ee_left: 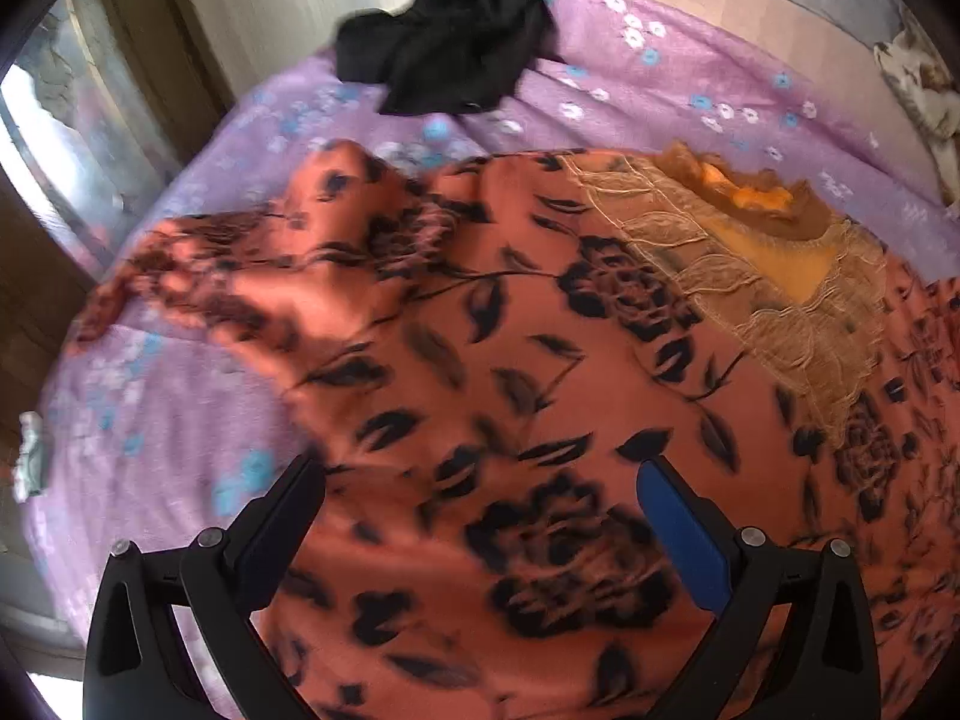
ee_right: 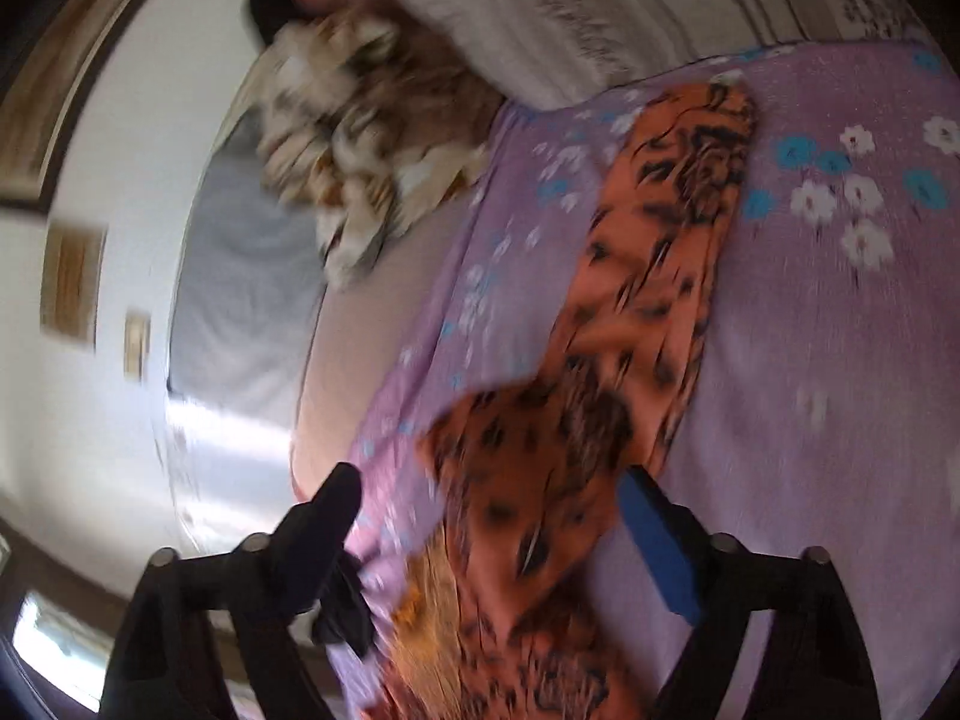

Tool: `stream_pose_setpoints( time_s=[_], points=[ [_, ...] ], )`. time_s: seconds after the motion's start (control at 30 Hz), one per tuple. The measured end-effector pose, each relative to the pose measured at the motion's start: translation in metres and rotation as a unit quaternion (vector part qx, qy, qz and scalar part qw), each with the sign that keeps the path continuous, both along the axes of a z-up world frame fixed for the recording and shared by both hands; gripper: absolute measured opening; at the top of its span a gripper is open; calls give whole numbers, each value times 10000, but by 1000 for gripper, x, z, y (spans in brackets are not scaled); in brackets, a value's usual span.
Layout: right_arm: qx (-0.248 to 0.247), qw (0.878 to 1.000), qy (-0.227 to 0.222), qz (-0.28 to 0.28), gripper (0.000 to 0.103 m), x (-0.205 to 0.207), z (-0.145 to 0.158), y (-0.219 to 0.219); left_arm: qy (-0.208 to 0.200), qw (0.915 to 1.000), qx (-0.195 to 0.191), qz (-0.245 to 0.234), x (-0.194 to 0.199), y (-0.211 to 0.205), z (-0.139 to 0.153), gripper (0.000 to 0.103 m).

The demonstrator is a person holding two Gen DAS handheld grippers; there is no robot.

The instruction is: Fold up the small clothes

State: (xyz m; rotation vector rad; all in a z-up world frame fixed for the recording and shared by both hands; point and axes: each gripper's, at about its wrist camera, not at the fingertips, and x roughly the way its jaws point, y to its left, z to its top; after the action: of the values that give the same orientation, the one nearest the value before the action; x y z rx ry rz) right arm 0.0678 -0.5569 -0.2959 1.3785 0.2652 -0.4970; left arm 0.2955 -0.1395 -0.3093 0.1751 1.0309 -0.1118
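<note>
An orange garment (ee_left: 480,330) with black flowers and a tan lace neck panel lies spread on the purple flowered bedsheet (ee_left: 690,78). My left gripper (ee_left: 480,474) hangs over its lower body, jaws open and nothing between them. In the right wrist view a long sleeve of the same orange garment (ee_right: 654,276) stretches away across the sheet. My right gripper (ee_right: 489,480) stands open above the sleeve's near end, and the cloth shows in the gap between the fingers, not pinched.
A black garment (ee_left: 456,42) lies crumpled at the far edge of the bed. A brown and white patterned cloth (ee_right: 366,138) and a pale striped pillow (ee_right: 570,6) lie at the head of the bed (ee_right: 336,324). A wall and window are to the left.
</note>
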Motion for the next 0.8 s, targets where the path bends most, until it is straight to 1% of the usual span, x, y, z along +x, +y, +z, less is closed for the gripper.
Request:
stream_pose_setpoints(
  time_s=[0.03,0.07,0.1,0.13,0.2,0.27,0.33,0.37,0.4,0.43,0.5,0.57,0.6,0.63,0.67,0.7,0.73,0.77,0.8],
  points=[
    [15,9999,51,-134,78,-2,-4,-10,-106,9999,-21,-29,1,-1,4,103],
    [49,9993,161,-332,77,-5,-8,-21,-307,9995,77,-59,1,-5,8,103],
    [125,9981,181,-568,74,-10,-12,-31,-485,9985,203,-128,0,-9,10,103],
    [243,9968,102,-751,73,-16,-17,-41,-559,9979,243,-200,1,-11,11,103],
    [375,9947,51,-954,73,-23,-25,-59,-519,9980,162,-321,2,-16,9,103],
    [343,9925,253,-1144,73,-28,-32,-79,-435,9983,111,-374,6,-20,5,103],
    [489,9885,503,-1340,72,-32,-42,-95,-353,9983,123,-437,7,-24,5,103],
    [550,9871,511,-1413,72,-35,-48,-101,-376,9978,143,-528,4,-29,5,103],
    [583,9862,532,-1457,68,-35,-52,-108,-446,9969,187,-613,-1,-33,5,103],
    [553,9858,609,-1463,65,-34,-54,-113,-509,9962,239,-658,-1,-38,4,103],
    [319,9864,828,-1382,63,-27,-52,-123,-637,9946,359,-737,-6,-47,3,103],
    [119,9865,980,-1307,59,-16,-53,-132,-580,9948,329,-773,-6,-48,4,103],
    [23,9856,1080,-1301,51,-10,-55,-135,-525,9951,292,-790,-6,-50,3,103],
    [-123,9839,1210,-1313,38,-5,-56,-138,-498,9952,279,-800,-6,-50,3,103],
    [-213,9827,1302,-1302,30,-2,-58,-139,-490,9952,283,-804,-4,-50,2,103],
    [-278,9816,1413,-1258,16,0,-60,-140,-497,9952,296,-789,-3,-50,3,103],
    [-286,9807,1489,-1237,8,0,-62,-138,-505,9953,293,-772,-3,-50,3,103],
    [-248,9801,1515,-1256,8,-1,-62,-138,-517,9956,265,-735,-3,-48,6,103],
    [-182,9809,1446,-1287,7,-2,-58,-135,-524,9960,223,-693,-2,-46,8,103]
  ],
)
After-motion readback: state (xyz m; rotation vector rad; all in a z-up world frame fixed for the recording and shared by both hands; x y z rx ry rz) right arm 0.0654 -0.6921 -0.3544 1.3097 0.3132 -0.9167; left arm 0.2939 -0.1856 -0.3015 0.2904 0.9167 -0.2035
